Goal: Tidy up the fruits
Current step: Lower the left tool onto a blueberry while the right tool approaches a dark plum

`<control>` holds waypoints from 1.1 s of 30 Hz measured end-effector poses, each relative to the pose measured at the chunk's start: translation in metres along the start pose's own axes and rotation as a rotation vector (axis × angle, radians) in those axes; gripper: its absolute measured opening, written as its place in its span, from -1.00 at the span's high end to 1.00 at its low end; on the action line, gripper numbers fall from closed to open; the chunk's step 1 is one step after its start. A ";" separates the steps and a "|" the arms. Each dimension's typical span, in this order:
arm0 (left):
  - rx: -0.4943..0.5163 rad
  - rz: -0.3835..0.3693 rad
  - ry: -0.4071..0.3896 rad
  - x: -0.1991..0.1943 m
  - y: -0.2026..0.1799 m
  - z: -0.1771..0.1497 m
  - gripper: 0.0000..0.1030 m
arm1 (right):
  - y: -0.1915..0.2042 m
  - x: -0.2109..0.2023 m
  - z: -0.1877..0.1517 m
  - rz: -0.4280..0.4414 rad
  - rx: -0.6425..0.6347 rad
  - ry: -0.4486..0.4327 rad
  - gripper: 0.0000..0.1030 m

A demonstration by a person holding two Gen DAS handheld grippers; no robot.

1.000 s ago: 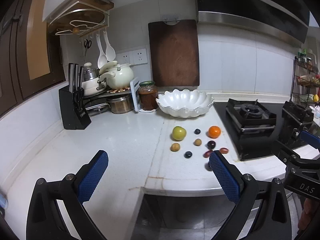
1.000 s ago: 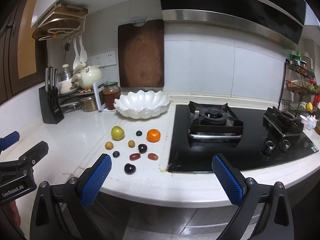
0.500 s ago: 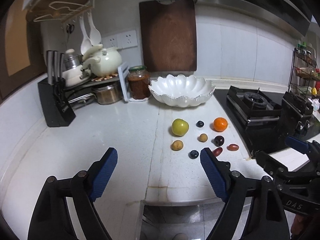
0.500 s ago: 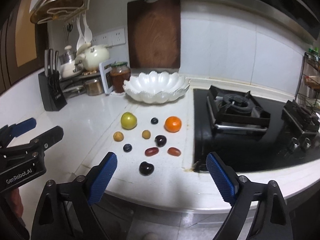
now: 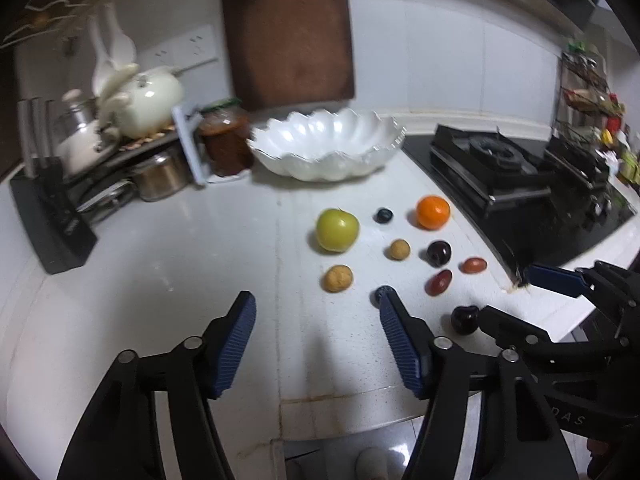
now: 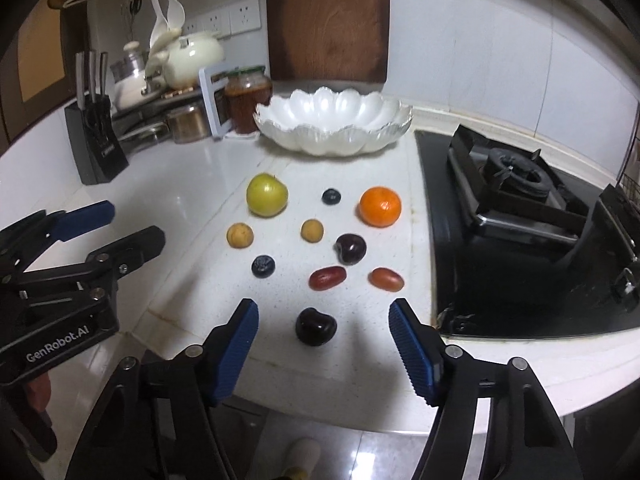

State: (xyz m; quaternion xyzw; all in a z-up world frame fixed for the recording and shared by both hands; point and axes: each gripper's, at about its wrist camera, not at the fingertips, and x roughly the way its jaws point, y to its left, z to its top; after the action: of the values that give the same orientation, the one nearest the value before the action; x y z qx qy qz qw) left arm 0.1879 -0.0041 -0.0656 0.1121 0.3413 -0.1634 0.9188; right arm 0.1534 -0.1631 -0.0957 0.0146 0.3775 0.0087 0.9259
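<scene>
You are working in a home kitchen: a black gas hob [image 6: 520,216] set into the white stone bench [image 6: 192,184], a brown wooden chopping board [image 6: 328,20] against the white tiled wall [image 6: 500,56], a black knife block [image 6: 94,140] and a cream teapot [image 6: 192,58].

Glossy pearly bowl [image 6: 334,128], wooden board [image 6: 328,20]

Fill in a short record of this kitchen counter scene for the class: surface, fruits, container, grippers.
surface: white counter, stove at its right
fruits: ten loose pieces, among them a green apple, an orange, a near dark cherry
container: white scalloped bowl, empty, behind the fruit
left gripper: closing, nothing between its pads
right gripper: closing, near dark cherry ahead, untouched
</scene>
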 end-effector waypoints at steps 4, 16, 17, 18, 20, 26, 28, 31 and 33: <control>0.037 -0.060 0.027 0.017 -0.002 -0.001 -0.13 | 0.001 0.014 0.000 -0.002 0.007 0.038 -0.19; 0.142 -0.196 0.077 0.059 -0.019 0.001 0.18 | -0.001 0.037 -0.004 0.003 0.031 0.117 0.06; 0.150 -0.203 0.079 0.062 -0.021 0.001 0.21 | -0.001 0.039 -0.005 0.007 0.033 0.121 0.07; 0.155 -0.210 0.082 0.065 -0.022 0.001 0.22 | 0.000 0.040 -0.005 0.011 0.035 0.125 0.09; 0.166 -0.223 0.089 0.070 -0.024 0.001 0.25 | -0.001 0.042 -0.006 0.016 0.037 0.133 0.11; 0.195 -0.240 0.101 0.081 -0.031 0.001 0.32 | -0.002 0.049 -0.009 0.033 0.045 0.146 0.21; 0.194 -0.246 0.106 0.083 -0.032 0.001 0.34 | -0.002 0.051 -0.009 0.033 0.049 0.147 0.22; 0.197 -0.248 0.110 0.088 -0.033 0.001 0.34 | -0.003 0.054 -0.009 0.038 0.051 0.149 0.29; 0.192 -0.254 0.123 0.092 -0.034 0.001 0.39 | -0.003 0.056 -0.009 0.045 0.051 0.153 0.34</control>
State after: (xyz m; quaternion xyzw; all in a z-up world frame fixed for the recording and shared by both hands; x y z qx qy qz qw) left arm 0.2415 -0.0562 -0.1292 0.1654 0.3911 -0.3028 0.8533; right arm 0.1875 -0.1648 -0.1414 0.0461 0.4468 0.0212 0.8932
